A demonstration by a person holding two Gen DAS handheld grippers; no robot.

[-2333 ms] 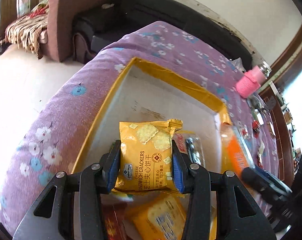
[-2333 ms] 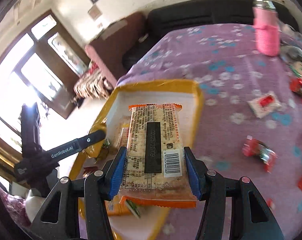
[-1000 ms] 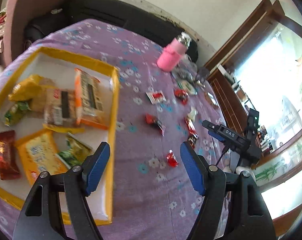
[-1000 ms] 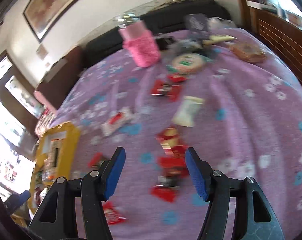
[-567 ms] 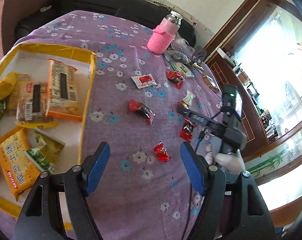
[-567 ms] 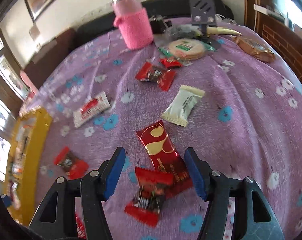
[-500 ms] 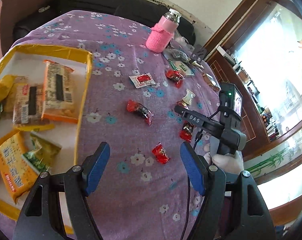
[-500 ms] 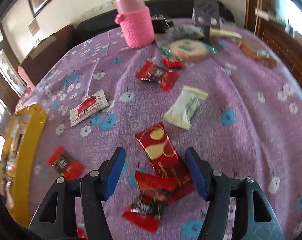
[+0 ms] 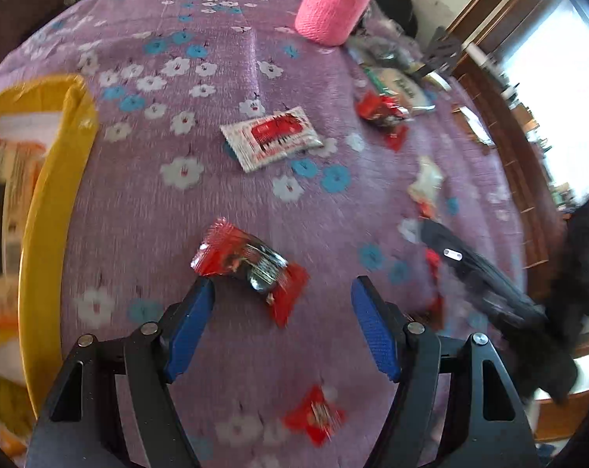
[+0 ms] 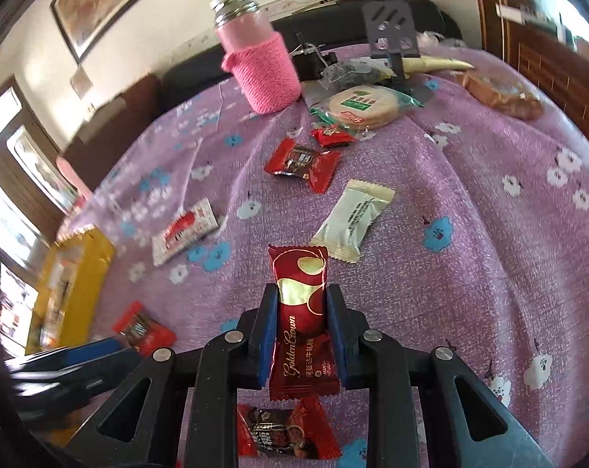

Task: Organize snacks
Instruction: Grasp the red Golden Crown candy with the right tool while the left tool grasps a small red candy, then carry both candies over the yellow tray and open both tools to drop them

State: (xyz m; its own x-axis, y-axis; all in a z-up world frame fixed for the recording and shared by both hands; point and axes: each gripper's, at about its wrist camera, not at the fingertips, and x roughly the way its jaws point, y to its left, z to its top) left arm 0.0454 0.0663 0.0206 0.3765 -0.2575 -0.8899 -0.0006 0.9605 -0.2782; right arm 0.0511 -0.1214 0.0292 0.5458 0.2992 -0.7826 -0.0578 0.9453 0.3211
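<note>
Pinching the nougat bar (image 10: 300, 312) in my right gripper (image 10: 300, 331), whose jaws have just been closing, I hold my left gripper (image 9: 282, 308) spread over a red candy (image 9: 251, 263). The yellow box (image 9: 56, 179) holds several packets; many candies remain scattered on the cloth.

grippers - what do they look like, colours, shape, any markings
Both the left gripper and right gripper are alike: angular black frames with triangular cut-outs, round silver rivets at the joints, and two fingers faced with blue textured pads. No lettering, cable or sleeve is visible.
</note>
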